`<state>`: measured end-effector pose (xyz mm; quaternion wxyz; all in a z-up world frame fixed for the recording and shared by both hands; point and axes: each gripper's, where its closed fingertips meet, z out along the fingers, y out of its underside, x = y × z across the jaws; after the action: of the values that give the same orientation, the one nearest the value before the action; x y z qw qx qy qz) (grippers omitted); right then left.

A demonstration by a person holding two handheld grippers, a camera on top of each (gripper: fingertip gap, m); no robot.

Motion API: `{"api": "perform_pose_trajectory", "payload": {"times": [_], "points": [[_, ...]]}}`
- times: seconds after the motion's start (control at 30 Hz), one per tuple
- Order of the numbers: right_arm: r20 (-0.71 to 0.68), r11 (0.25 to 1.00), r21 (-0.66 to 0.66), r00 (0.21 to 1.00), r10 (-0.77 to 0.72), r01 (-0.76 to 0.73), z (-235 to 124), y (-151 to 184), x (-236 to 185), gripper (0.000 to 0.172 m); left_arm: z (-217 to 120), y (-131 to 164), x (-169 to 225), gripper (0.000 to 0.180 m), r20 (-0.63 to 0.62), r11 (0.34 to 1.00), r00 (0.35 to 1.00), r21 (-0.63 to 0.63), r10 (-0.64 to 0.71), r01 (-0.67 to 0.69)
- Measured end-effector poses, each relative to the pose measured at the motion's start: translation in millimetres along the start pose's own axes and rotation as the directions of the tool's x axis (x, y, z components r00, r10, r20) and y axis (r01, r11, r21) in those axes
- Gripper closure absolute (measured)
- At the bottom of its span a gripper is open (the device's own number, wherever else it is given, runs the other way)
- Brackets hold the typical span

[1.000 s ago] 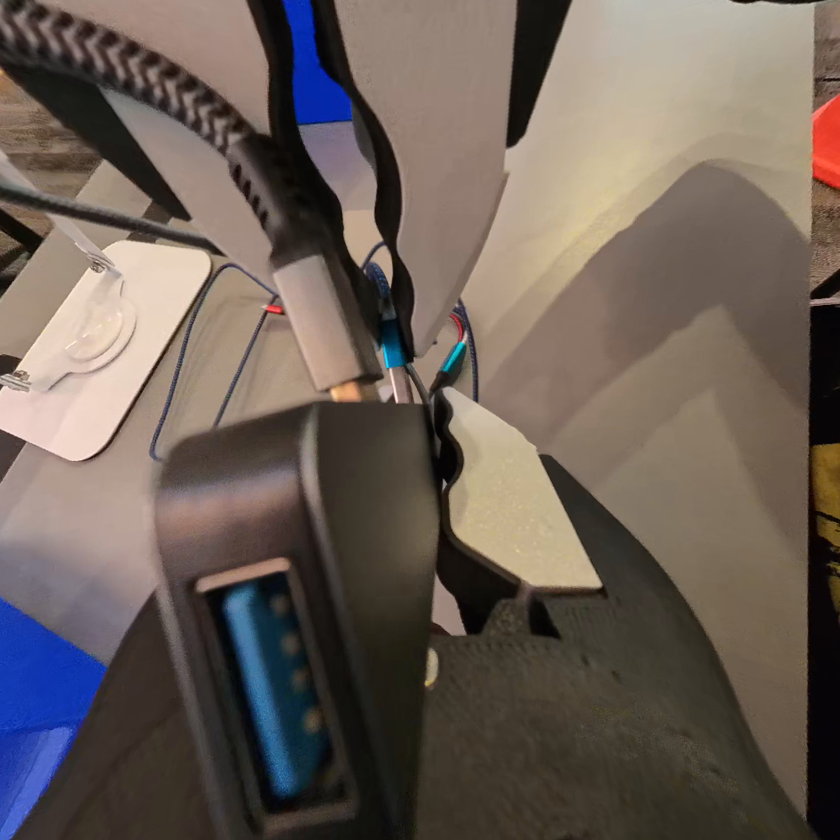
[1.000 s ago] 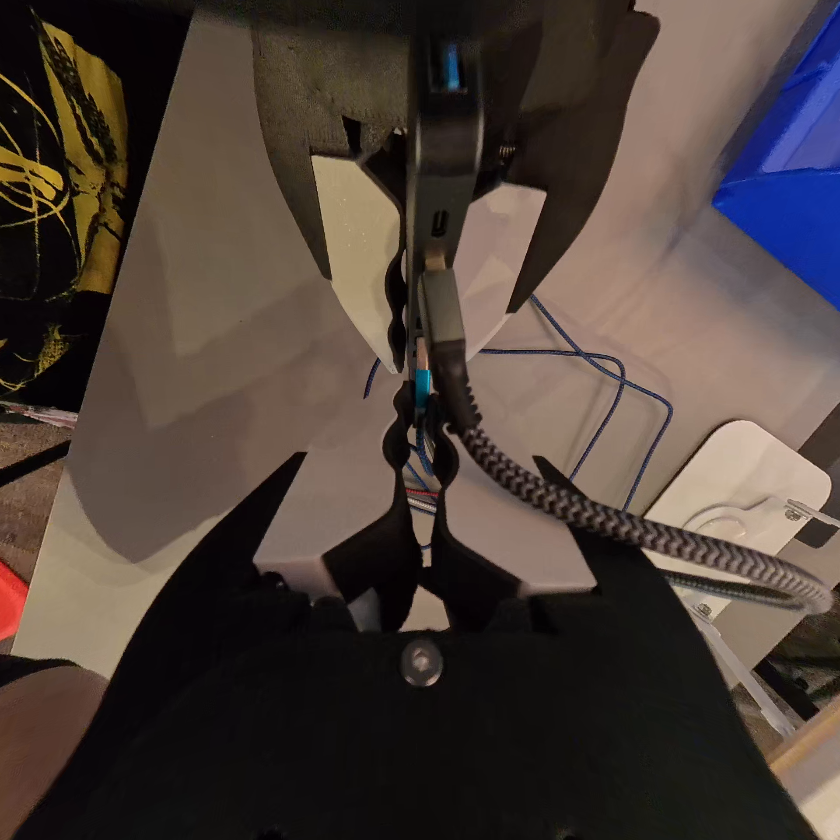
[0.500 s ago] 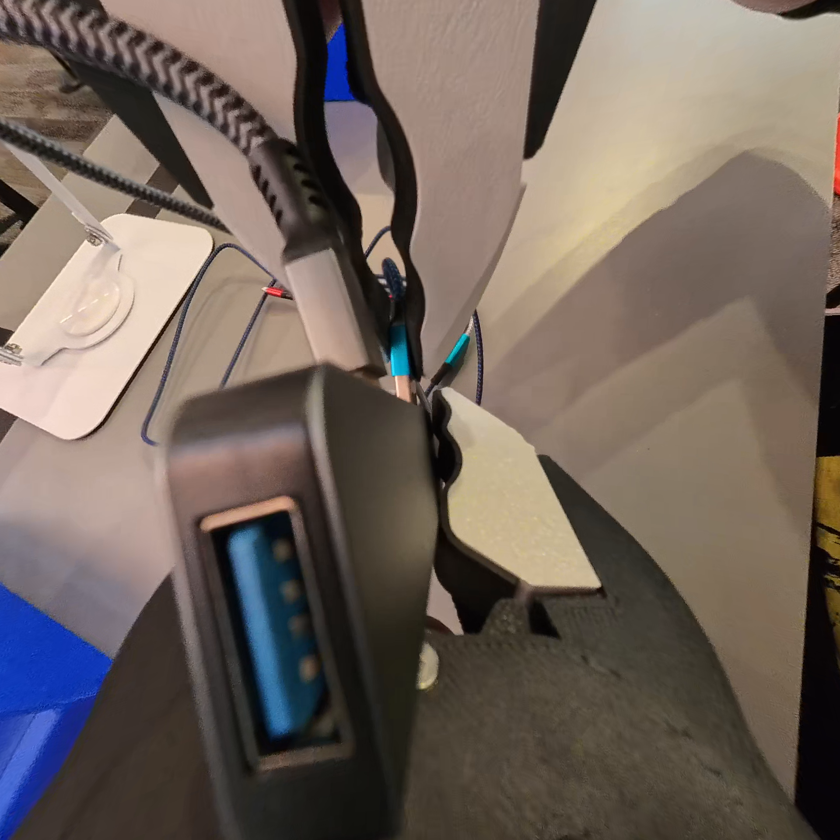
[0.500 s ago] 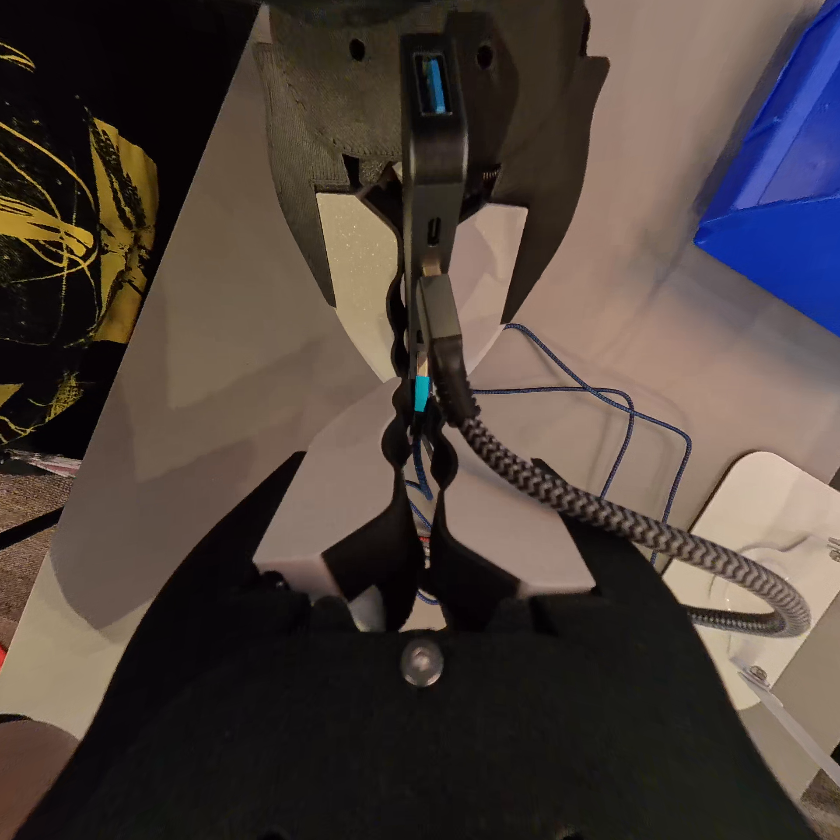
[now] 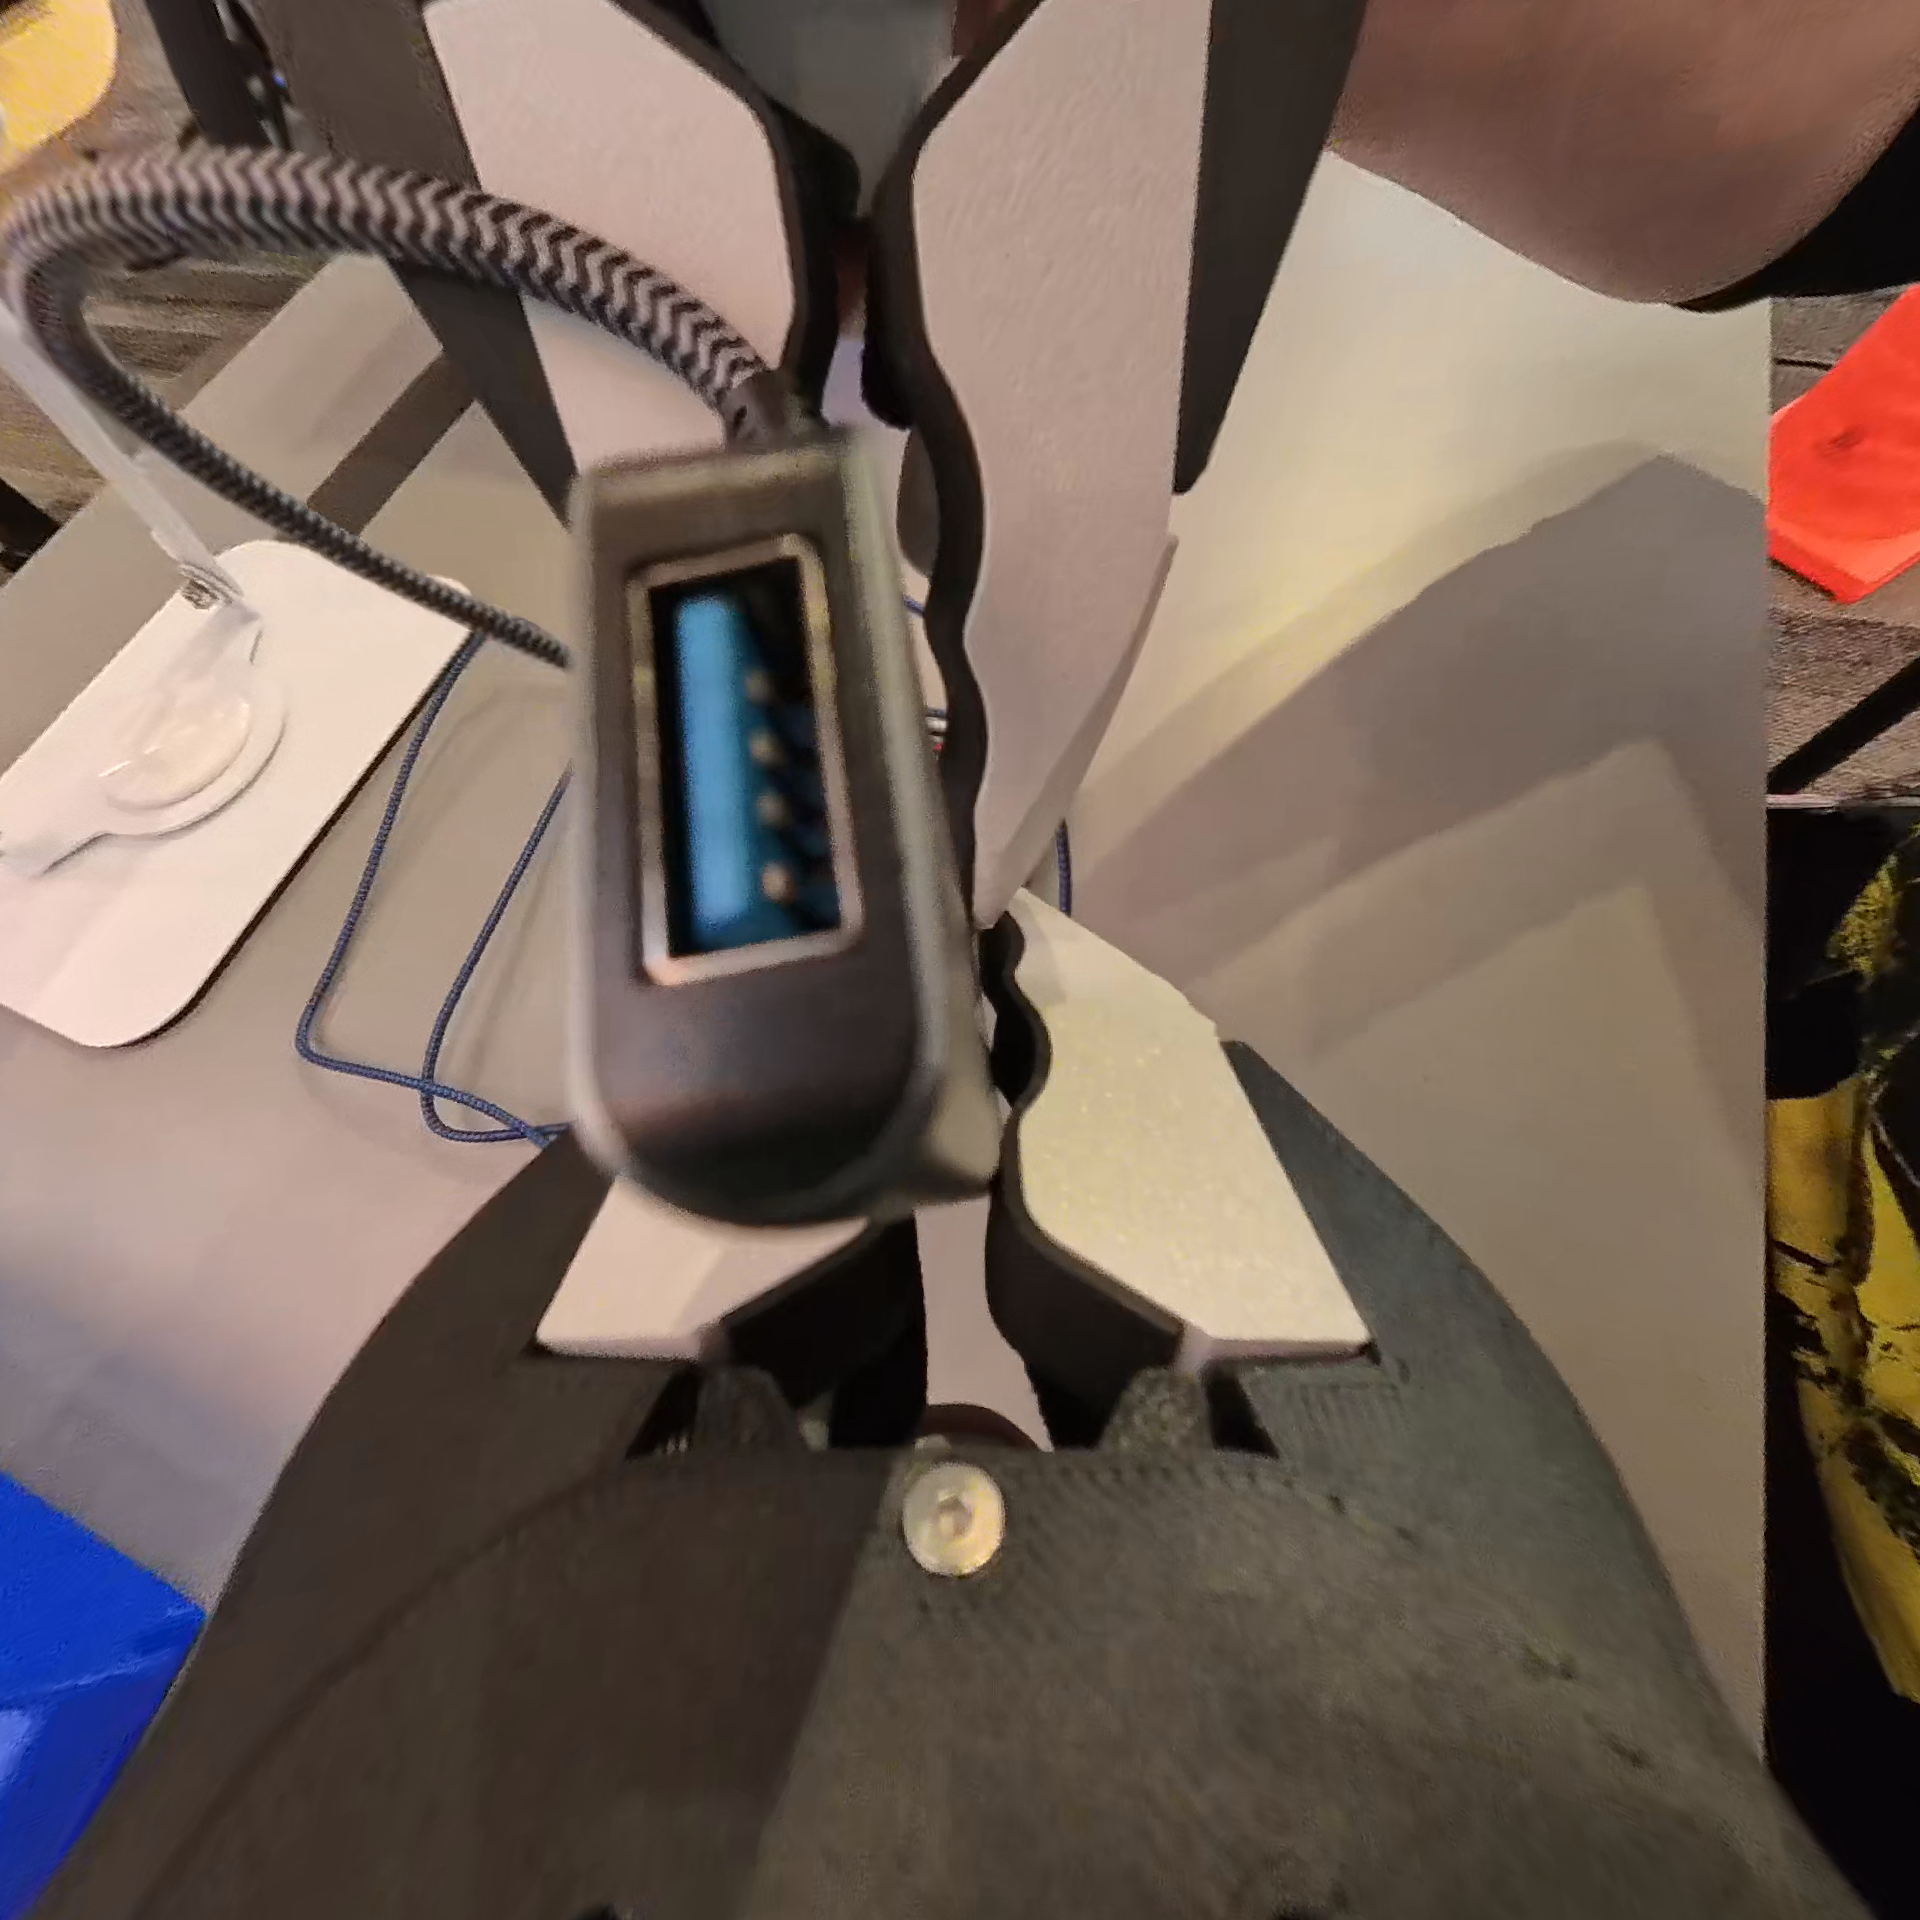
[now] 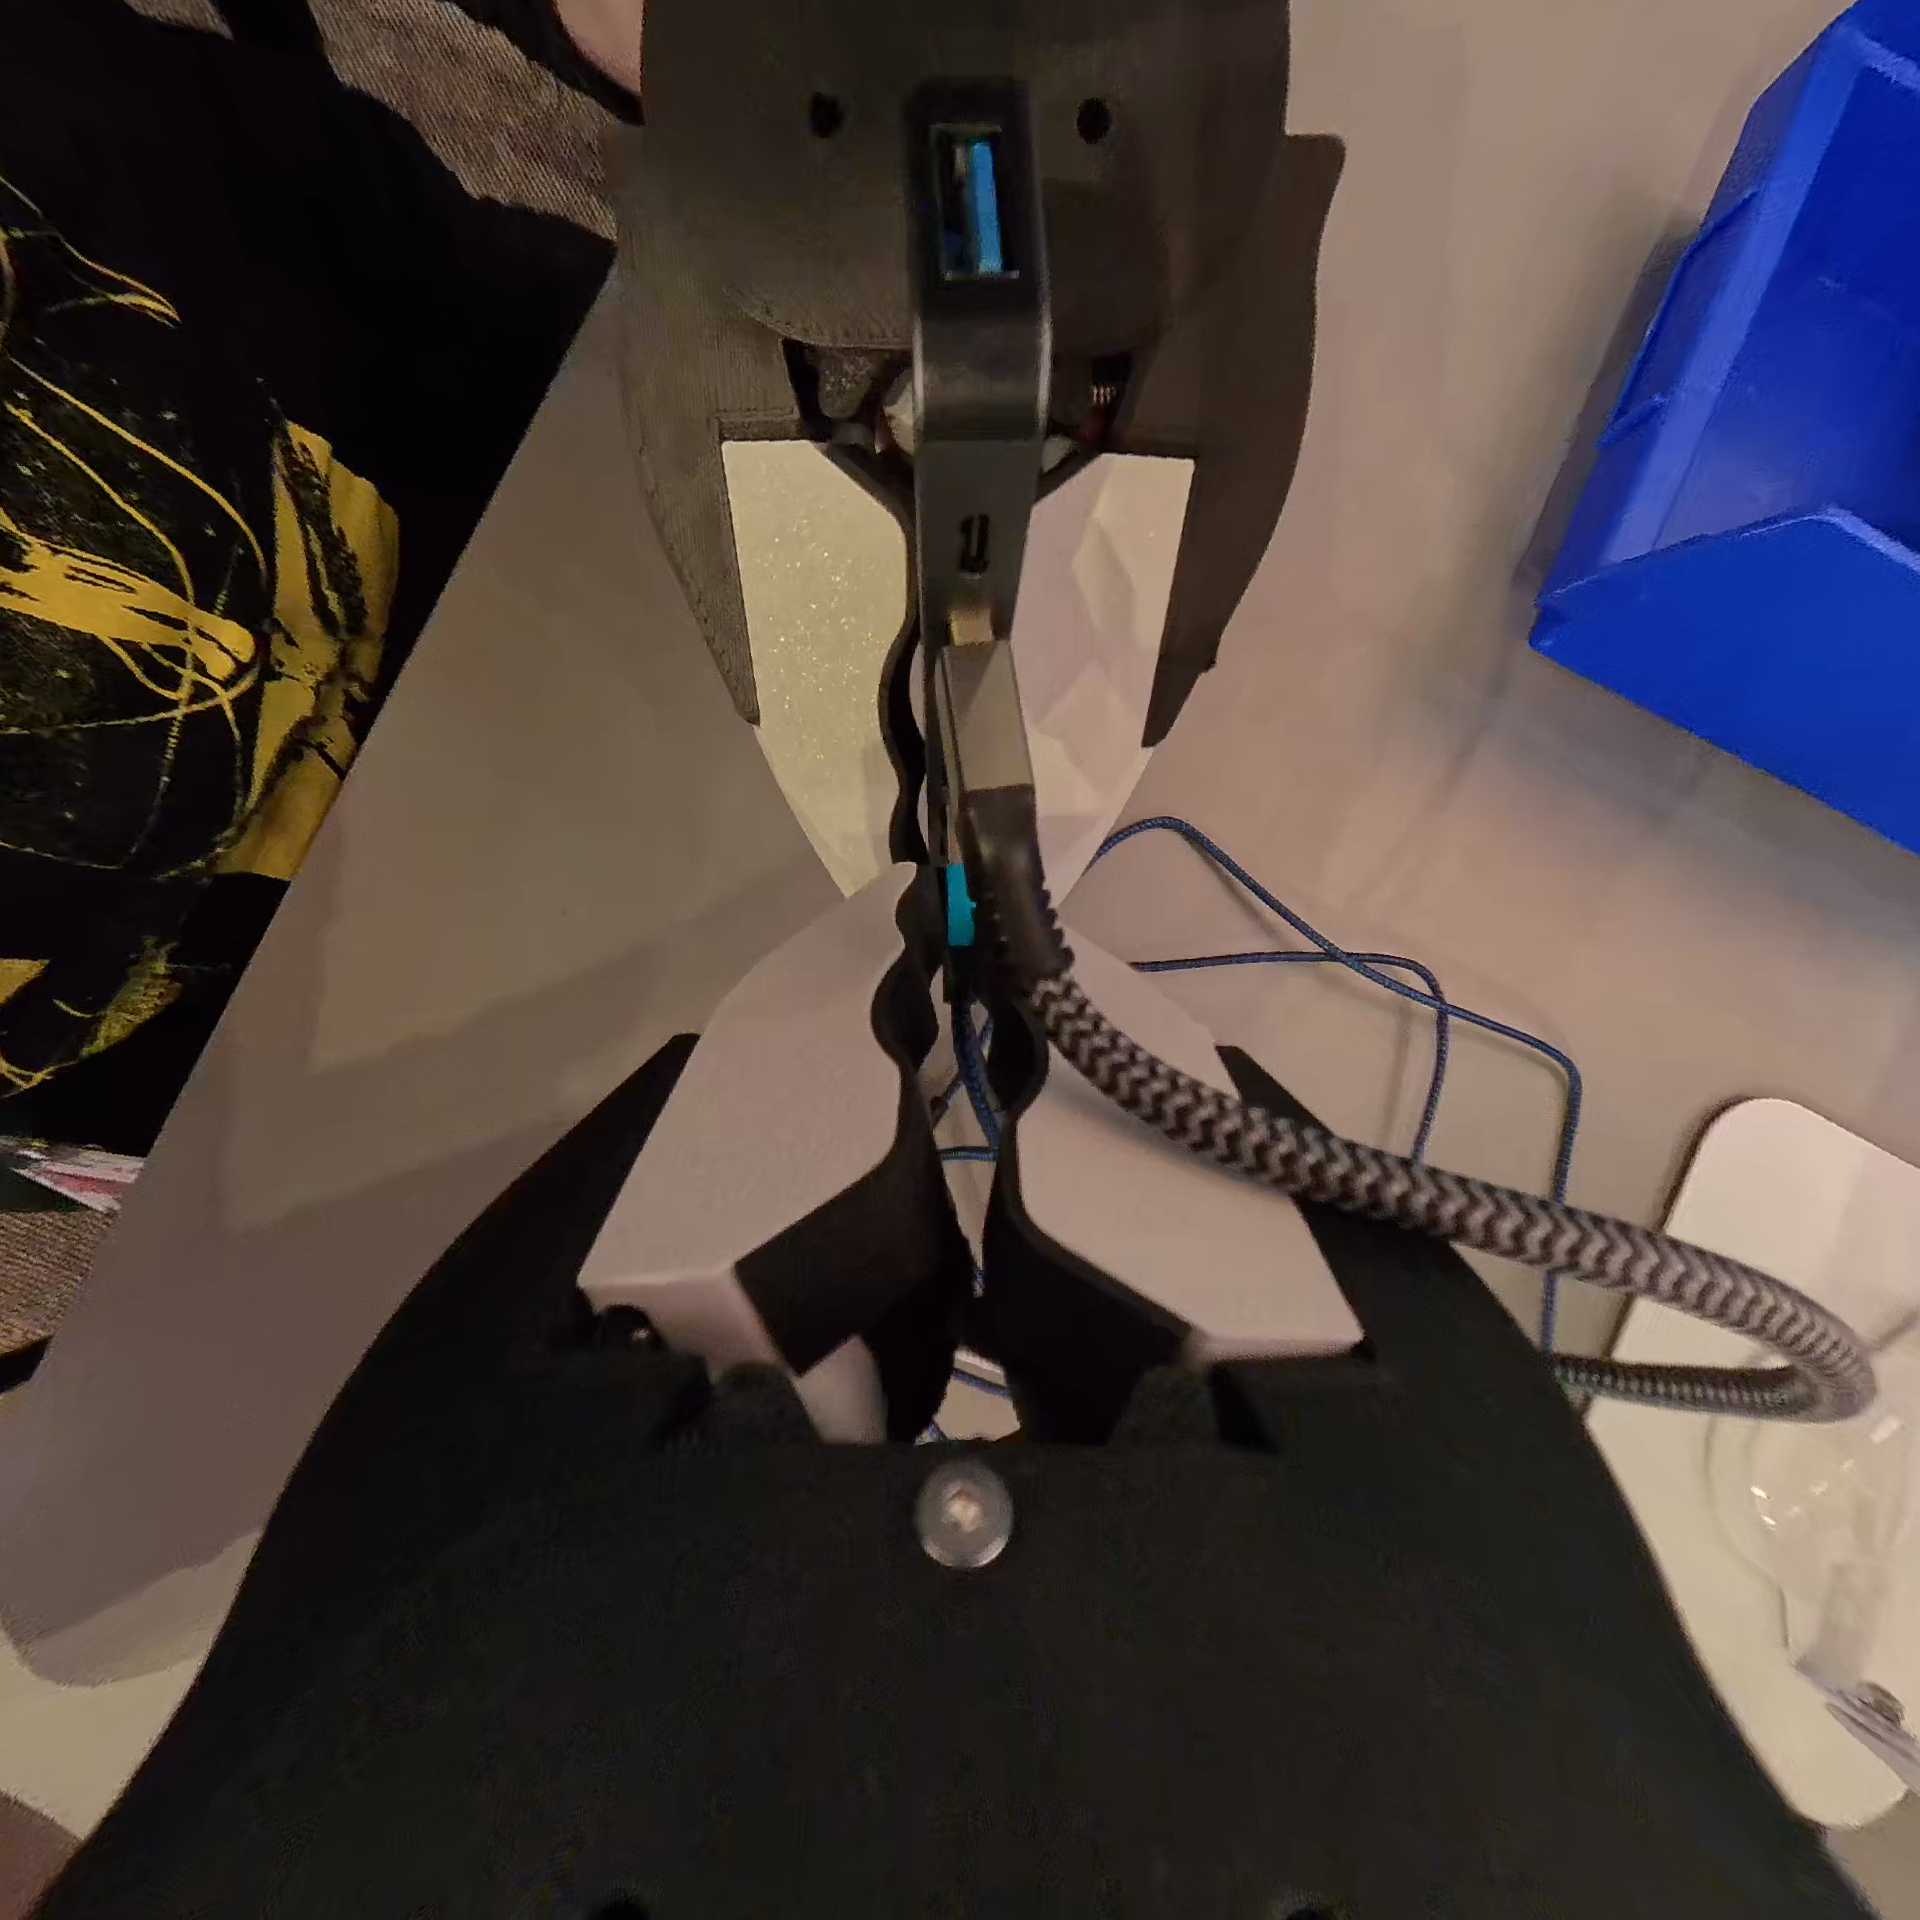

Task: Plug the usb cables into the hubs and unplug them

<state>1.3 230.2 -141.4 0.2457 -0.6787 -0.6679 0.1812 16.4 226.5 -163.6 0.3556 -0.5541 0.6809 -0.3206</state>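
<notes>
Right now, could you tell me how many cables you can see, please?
2: a thick black-and-white braided cable plugged into the dark hub, and a thin blue cable looping over the table. Others may be hidden.

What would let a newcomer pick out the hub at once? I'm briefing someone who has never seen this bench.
Start at the pale grey table, above which two grippers meet tip to tip. The hub is the slim dark grey block between the far gripper's fingers, with the striped braided cable running from its end. Unlike the thin blue cable nearby, it is rigid and has a blue-lined port.

Dark hub (image 5: 769, 831), braided cable (image 6: 1299, 1153) plugged
</notes>
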Motion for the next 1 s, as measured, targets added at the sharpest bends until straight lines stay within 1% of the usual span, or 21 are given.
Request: {"api": "perform_pose_trajectory", "payload": {"times": [0.2,0.3,0.33,0.47,0.6,0.67,0.73,0.8,0.87,0.93,1.0], "points": [[-0.006,0.999,0.032,1.000,-0.014,0.015,0,-4,0,0.168,-3,-3,0,0.174,-0.008,1.000,1.000,0.025,-0.017,0.017],[-0.007,1.000,0.017,1.000,-0.015,0.015,2,-2,0,0.167,-1,1,0,0.174,0.004,1.000,1.000,0.000,-0.005,0.005],[0.000,1.000,0.027,1.000,-0.007,0.007,3,-2,-1,0.167,-1,1,2,0.174,-0.014,1.000,1.000,0.006,-0.016,0.016],[-0.006,0.999,0.048,1.000,0.005,-0.004,5,-1,-1,0.167,-1,4,0,0.173,-0.010,1.000,1.000,0.001,-0.015,0.015],[-0.038,0.995,0.096,0.999,0.028,-0.024,-3,-7,4,0.167,-8,-4,-5,0.172,-0.021,0.998,0.999,0.044,-0.033,0.034],[-0.044,0.994,0.097,0.998,0.049,-0.045,-3,-7,6,0.166,-8,-1,-8,0.172,-0.006,0.999,0.999,0.026,-0.035,0.035],[-0.062,0.994,0.081,0.995,0.077,-0.072,-5,1,10,0.166,-9,4,-10,0.172,-0.017,0.998,0.998,0.010,-0.064,0.064],[-0.072,0.989,0.119,0.992,0.099,-0.090,-13,2,9,0.166,-10,10,-14,0.171,-0.016,0.996,0.996,0.004,-0.090,0.091],[-0.066,0.983,0.139,0.990,0.126,-0.116,-21,7,5,0.166,-10,13,-15,0.171,-0.046,0.990,0.989,0.015,-0.142,0.142],[-0.036,0.976,0.161,0.987,0.155,-0.147,-27,14,-3,0.166,-10,17,-17,0.171,-0.071,0.981,0.979,0.020,-0.193,0.195],[0.012,0.961,0.172,0.976,0.218,-0.217,-30,27,-10,0.167,-9,19,-16,0.171,-0.122,0.965,0.960,0.036,-0.253,0.259]]}}
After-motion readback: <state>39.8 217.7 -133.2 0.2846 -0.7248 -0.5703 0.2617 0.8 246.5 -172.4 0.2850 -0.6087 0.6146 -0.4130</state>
